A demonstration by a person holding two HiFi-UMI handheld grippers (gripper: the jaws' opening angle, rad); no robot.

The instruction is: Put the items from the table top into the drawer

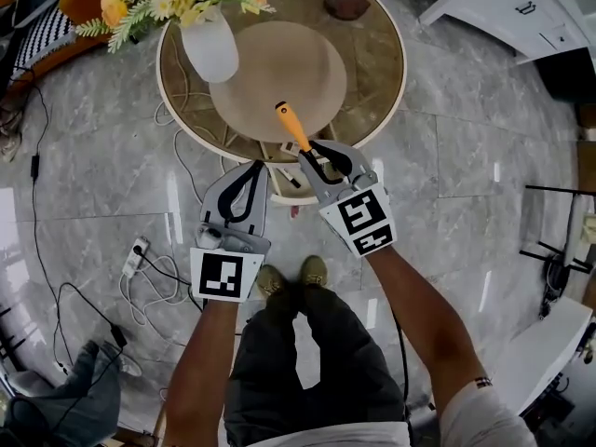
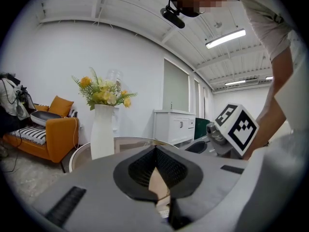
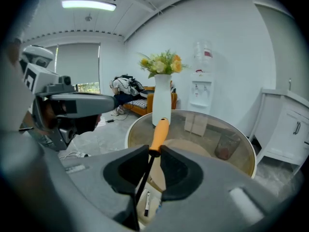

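Note:
My right gripper (image 1: 304,151) is shut on a tool with an orange handle (image 1: 291,126) and a thin black shaft, held above the near edge of the round glass table (image 1: 396,82). In the right gripper view the handle (image 3: 160,133) sticks up past the pads and the shaft (image 3: 143,178) runs down between them. Below it the open white drawer (image 1: 282,190) holds a black pen (image 3: 146,203). My left gripper (image 1: 256,166) is level beside the drawer's left side, its jaws closed tip to tip with nothing in them (image 2: 155,149).
On the table are a round tan mat (image 1: 270,68), a white vase of flowers (image 1: 212,49) and a brown cup (image 1: 346,0). A power strip (image 1: 138,254) and cables lie on the floor at left. A white cabinet (image 1: 512,7) stands at the far right.

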